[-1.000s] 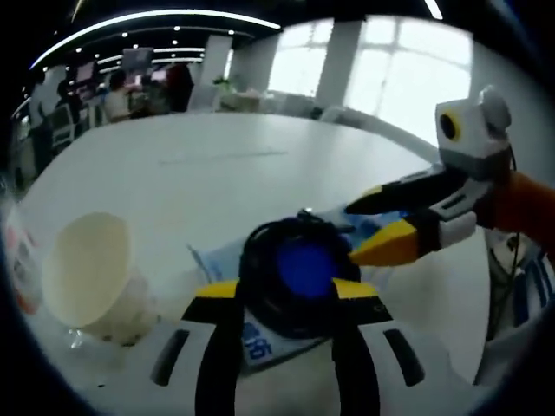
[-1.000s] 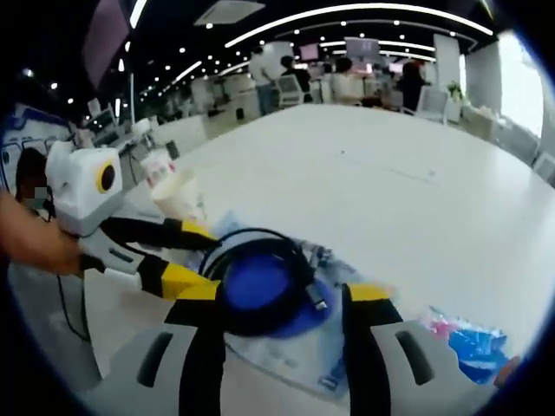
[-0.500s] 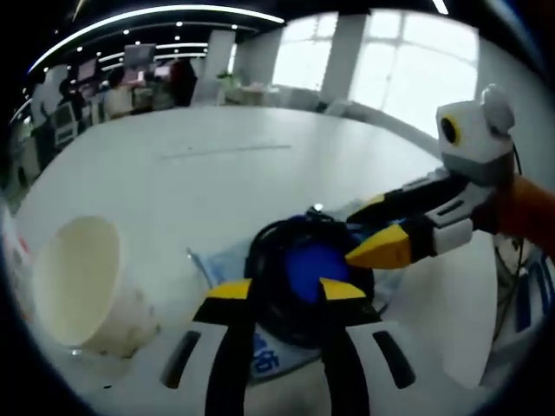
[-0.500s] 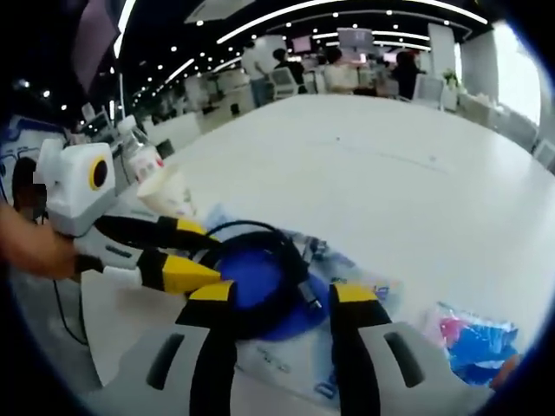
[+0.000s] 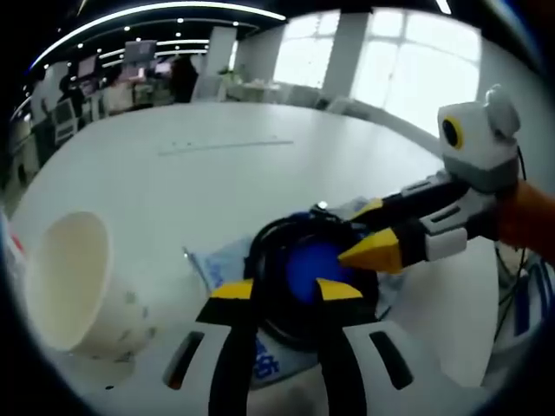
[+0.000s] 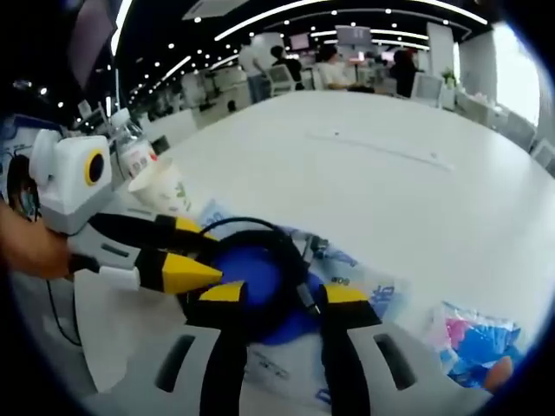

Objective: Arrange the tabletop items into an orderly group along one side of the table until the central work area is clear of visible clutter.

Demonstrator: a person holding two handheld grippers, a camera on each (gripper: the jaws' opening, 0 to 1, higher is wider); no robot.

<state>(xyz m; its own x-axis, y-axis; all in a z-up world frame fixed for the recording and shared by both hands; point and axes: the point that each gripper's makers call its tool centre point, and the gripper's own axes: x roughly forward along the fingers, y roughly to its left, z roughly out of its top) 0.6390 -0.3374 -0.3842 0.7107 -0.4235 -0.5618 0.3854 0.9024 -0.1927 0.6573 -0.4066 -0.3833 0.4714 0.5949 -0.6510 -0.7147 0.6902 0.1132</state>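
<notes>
Evidently both tongs meet over the same bundle: a black coiled cable (image 5: 277, 286) lying on a blue disc (image 5: 308, 269), which in turn rests on a white-and-blue printed wrapper (image 5: 227, 260) on the white table (image 5: 173, 182). The left tongs (image 5: 276, 289) have their yellow-tipped jaws drawn close together across the near rim of the coil, and they appear to be clenched on the cable, though the actual contact sits in shadow. The right tongs (image 6: 276, 293) come at the coil from the opposite side with their jaws likewise narrowed over the coil's edge; in the left gripper view they reach in from the right with their tips at the coil's far rim. Whether they truly pinch the cable I cannot tell.

Two grips on opposite sides make sense for a floppy coil: held at one point it would probably sag and unwind, while pinching both rims should keep the loops stacked so it can travel as one piece.

A white paper cup (image 5: 74, 286) lies tipped on its side just left of the wrapper, open mouth visible. In the right gripper view a bottle (image 6: 134, 152) stands near it by the table edge, and a blue-and-pink packet (image 6: 477, 338) lies apart to the right. These items already cluster near one edge, so the table's broad middle looks bare.
</notes>
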